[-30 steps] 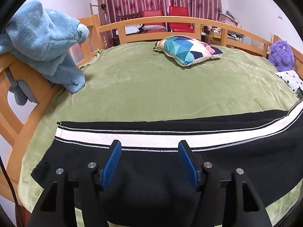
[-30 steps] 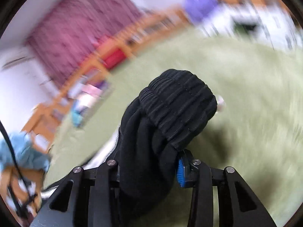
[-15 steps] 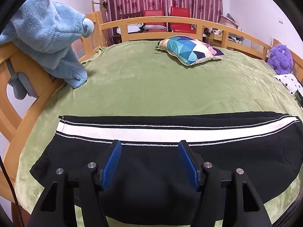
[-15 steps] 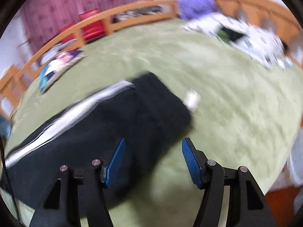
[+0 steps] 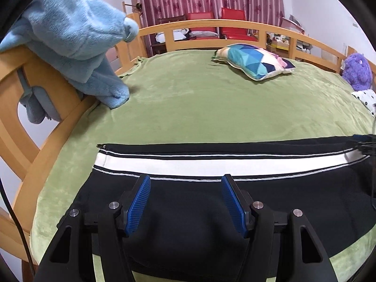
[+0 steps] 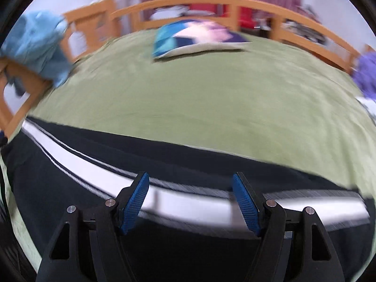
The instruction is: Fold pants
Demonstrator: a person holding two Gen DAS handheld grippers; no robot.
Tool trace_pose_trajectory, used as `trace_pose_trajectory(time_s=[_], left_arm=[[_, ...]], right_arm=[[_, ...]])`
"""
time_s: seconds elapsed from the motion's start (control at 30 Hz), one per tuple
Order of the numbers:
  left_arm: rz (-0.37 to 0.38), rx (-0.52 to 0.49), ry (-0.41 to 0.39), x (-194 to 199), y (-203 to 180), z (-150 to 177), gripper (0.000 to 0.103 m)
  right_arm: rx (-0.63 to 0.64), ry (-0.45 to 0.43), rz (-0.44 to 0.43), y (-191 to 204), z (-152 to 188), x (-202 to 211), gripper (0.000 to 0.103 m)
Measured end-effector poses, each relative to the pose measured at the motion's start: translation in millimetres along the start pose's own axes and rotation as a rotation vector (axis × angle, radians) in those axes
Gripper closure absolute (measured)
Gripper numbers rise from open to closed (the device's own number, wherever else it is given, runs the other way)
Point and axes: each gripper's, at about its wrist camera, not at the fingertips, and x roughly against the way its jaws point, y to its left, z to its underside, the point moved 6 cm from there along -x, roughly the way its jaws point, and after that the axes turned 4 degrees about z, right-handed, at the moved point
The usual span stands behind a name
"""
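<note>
Here, seen from the left wrist camera, a fluffy light blue plush toy [image 5: 77,40] is draped over the wooden bed rail [image 5: 40,89] at the far left, one limb resting on the green blanket [image 5: 211,108] that covers the bed. Toward the near edge, black pants [image 5: 188,211] with a broad white side stripe lie flat across the blanket, stretching from left to right. The left gripper [image 5: 185,202] hovers over the black fabric just below the stripe, its blue-padded fingers spread wide with nothing between them. Farther back and to the right sits a cushion [image 5: 256,61] patterned in teal, blue and pink triangles, and at the far right edge a purple plush toy [image 5: 357,70] rests by the rail. The right wrist camera is blurred by motion; it shows the same pants [image 6: 188,246] lying across the blanket [image 6: 199,98], with the right gripper [image 6: 191,203] above the white stripe, its fingers likewise parted and empty. The cushion [image 6: 197,37] appears beyond it.
</note>
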Motion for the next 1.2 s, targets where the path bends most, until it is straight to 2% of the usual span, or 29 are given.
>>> trace_pose_trajectory(time_s=[0.13, 0.17, 0.2, 0.23, 0.27, 0.4, 0.53, 0.57, 0.6, 0.63, 0.67, 0.73, 0.83, 0.9, 0.97, 1.07, 1.13, 1.2], left_arm=[[-0.010, 0.026, 0.014, -11, 20, 2, 0.043], [-0.011, 0.032, 0.017, -15, 26, 3, 0.043], [-0.014, 0.035, 0.018, -17, 29, 4, 0.043], [-0.016, 0.040, 0.020, -19, 33, 5, 0.043], [-0.018, 0.048, 0.024, -23, 38, 6, 0.043], [-0.008, 0.091, 0.036, -31, 51, 7, 0.043], [-0.008, 0.120, 0.032, -30, 63, 7, 0.043], [-0.016, 0.119, 0.031, -30, 66, 8, 0.043], [-0.025, 0.119, 0.033, -29, 69, 9, 0.043], [-0.033, 0.121, 0.037, -29, 73, 10, 0.043], [-0.034, 0.124, 0.039, -28, 75, 11, 0.043], [-0.036, 0.123, 0.042, -26, 80, 14, 0.043], [-0.071, 0.108, 0.043, -25, 90, 16, 0.043], [-0.080, 0.125, 0.051, -26, 98, 17, 0.043], [-0.080, 0.148, 0.054, -27, 108, 17, 0.043], [-0.101, 0.158, 0.050, -25, 124, 18, 0.043], [-0.097, 0.182, 0.061, -26, 136, 22, 0.043], [-0.071, 0.201, 0.084, -26, 145, 31, 0.043]], right_arm=[[0.019, 0.142, -0.040, 15, -2, -54, 0.030], [0.031, 0.141, -0.027, 18, -1, -56, 0.032], [0.055, 0.122, -0.028, 19, 0, -55, 0.039], [0.088, 0.116, -0.052, 24, 0, -51, 0.088], [0.119, 0.120, -0.069, 31, 1, -45, 0.100], [0.138, 0.046, -0.005, 33, -6, -23, 0.101], [0.010, -0.069, -0.052, 22, -40, 6, 0.101], [-0.020, -0.093, -0.007, 15, -48, 4, 0.103], [-0.029, -0.083, 0.026, 9, -52, -2, 0.103], [-0.037, -0.049, 0.024, 6, -53, -14, 0.103], [-0.048, 0.000, 0.011, 5, -48, -30, 0.103], [-0.026, 0.061, 0.049, 7, -37, -46, 0.103], [-0.034, 0.080, -0.001, 15, -19, -44, 0.103], [-0.038, 0.067, -0.004, 21, -12, -34, 0.092], [-0.043, 0.043, 0.015, 24, -4, -21, 0.075], [-0.077, 0.005, 0.049, 23, 3, 2, 0.066], [-0.116, 0.001, 0.038, 24, 6, 11, 0.061], [-0.147, -0.004, 0.019, 31, 16, 25, 0.060]])
